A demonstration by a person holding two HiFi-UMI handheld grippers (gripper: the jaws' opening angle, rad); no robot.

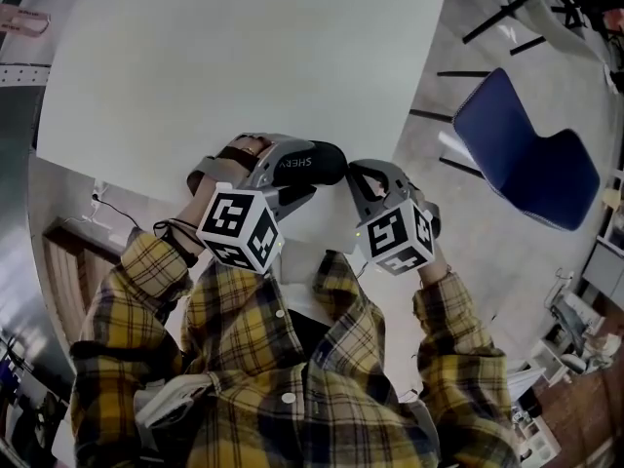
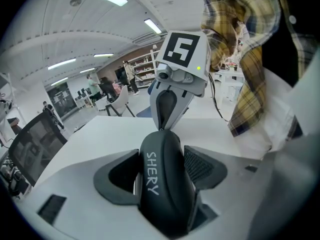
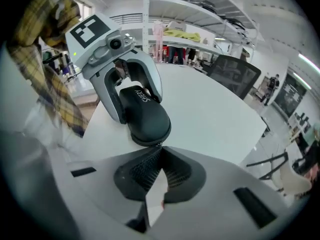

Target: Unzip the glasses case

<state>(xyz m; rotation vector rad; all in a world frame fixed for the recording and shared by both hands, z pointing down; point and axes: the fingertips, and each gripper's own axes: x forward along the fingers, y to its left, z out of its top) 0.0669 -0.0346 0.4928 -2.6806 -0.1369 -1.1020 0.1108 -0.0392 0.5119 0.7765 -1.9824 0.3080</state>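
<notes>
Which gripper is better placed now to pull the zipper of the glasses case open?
Right. The right gripper pinches the zipper pull at the end of the case; the left gripper is clamped around its body.

The left gripper clamps a black oval hard-shell glasses case, lettered SHERY, edge-up between its pads. Straight ahead of the claw, the right gripper pinches its tips together at the case's far end. A smooth white tabletop lies beneath the claw, and a yellow plaid sleeve hangs above and to its right.
</notes>
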